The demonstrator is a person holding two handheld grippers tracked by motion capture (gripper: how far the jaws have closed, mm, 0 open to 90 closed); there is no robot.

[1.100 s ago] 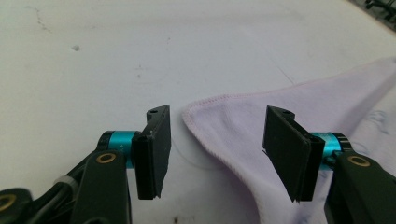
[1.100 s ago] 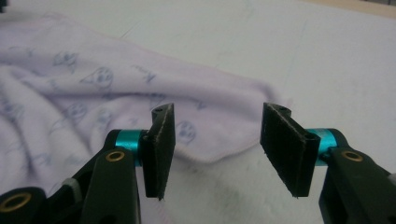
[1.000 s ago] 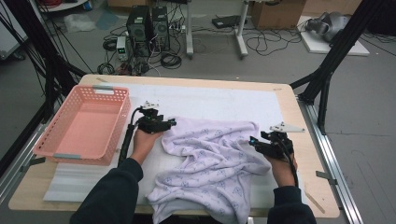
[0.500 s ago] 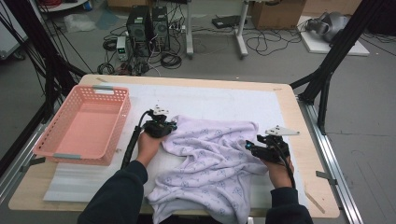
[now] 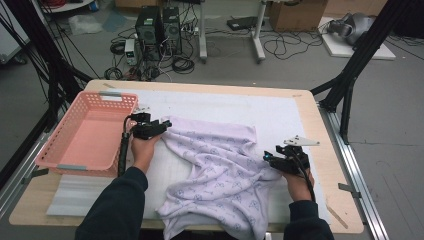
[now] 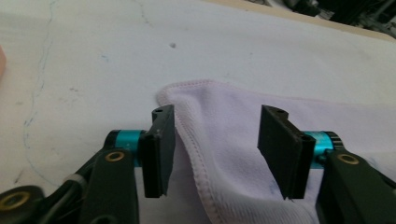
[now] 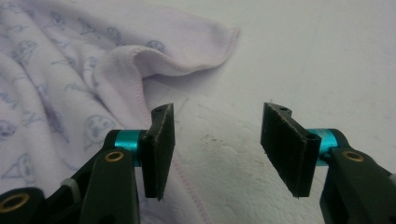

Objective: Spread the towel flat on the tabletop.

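Lying spread w/ folds across the white mat [image 5: 280, 112] on the table [image 5: 320, 125] is a pale lilac printed cloth [image 5: 220, 175], its near part hanging over the table's front edge. Left gripper [image 5: 162, 125] is hovering at the cloth's far-left corner; its jaws have just been opening, and in the left gripper view [image 6: 212, 149] they're standing apart w/ the hemmed corner [image 6: 196, 100] lying between them, pads not pressing on it. Cloth edge is running close along the left jaw there, the rest of the fabric passing under the right one. Right gripper [image 5: 270, 159] is sitting at the cloth's right side, by a bunched fold. In the right gripper view [image 7: 215, 149] its jaws are standing apart too, about mid-width, w/ mostly bare mat between them; cloth hem [image 7: 187, 70] is lying just beside and under the left jaw, a raised fold curling ahead of it. Nothing is being gripped. Pink basket [image 5: 65, 162] is sitting at the table's left end, near the left hand [image 5: 145, 147], apart from the cloth.
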